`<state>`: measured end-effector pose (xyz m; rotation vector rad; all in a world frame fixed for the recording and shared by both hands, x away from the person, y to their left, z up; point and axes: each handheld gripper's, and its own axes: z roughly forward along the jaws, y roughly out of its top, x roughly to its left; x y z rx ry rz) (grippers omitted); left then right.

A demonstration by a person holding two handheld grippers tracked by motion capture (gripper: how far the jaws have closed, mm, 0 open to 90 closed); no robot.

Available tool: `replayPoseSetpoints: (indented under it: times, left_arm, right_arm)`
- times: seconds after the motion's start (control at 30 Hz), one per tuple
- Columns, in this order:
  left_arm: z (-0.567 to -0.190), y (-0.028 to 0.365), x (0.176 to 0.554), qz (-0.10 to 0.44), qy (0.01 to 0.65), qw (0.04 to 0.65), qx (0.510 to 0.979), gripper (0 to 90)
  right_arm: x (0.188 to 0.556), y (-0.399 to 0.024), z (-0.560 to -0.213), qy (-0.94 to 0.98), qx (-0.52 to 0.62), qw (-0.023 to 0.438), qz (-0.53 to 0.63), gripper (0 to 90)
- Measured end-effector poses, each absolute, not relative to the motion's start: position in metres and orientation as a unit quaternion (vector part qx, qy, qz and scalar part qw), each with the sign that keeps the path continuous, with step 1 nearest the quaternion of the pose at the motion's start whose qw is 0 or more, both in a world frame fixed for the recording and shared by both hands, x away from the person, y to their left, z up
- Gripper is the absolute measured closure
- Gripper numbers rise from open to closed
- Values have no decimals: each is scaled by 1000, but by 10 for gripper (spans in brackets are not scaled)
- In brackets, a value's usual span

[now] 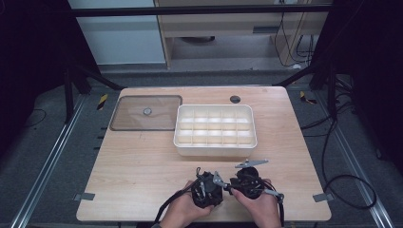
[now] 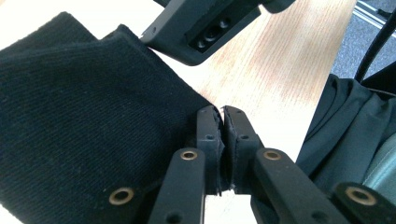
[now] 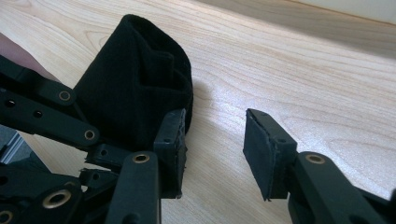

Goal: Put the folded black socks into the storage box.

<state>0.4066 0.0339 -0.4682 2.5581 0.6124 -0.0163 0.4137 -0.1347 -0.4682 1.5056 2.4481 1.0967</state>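
Near the front edge of the light wooden bench [image 1: 142, 166], both hands work a black ribbed knit cloth [image 2: 70, 140], a small soft piece that may be a sock, bunched between the two tools. The left claw [image 2: 223, 140] is clamped shut on an edge of that cloth; a thin fold shows pinched between its pads. The right claw [image 3: 212, 149] stands parted with bare wood between its pads, its one pad just beside the cloth's rounded, open-looking end and holding nothing.

The step in hand looks like taking a second hold so the cloth can be folded or lifted. To do it well, the left claw should keep its pinch firm, since a knit this soft slips from a shallow bite. The right claw should slide sideways so both pads straddle the rim, then close on one layer rather than the whole bundle.

The white plastic tray with many compartments [image 1: 215, 142] sits well apart, toward the middle, beside a clear rectangular lid [image 1: 133, 121].
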Motion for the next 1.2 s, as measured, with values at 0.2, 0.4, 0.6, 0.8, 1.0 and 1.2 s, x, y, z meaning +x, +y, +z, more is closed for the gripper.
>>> replayPoseSetpoints:
  times: [0.2,0.4,0.6,0.8,1.0,1.2]
  left_arm:
    - [-469,32,406,-3,223,250,942,858]
    - [-470,30,405,-2,220,248,943,857]
    - [-471,30,405,-4,223,254,941,834]
    - [-468,31,402,0,223,260,940,768]
    - [-463,35,402,0,230,270,935,708]
    - [-454,39,404,6,236,282,930,692]
  right_arm:
    - [414,-135,-468,796,489,33,356,588]
    - [414,-135,-468,796,488,33,357,587]
    - [413,-136,-467,794,492,31,357,586]
    - [413,-137,-467,793,492,32,358,583]
    - [413,-139,-466,789,497,33,361,579]
    - [413,-139,-465,788,497,35,362,577]
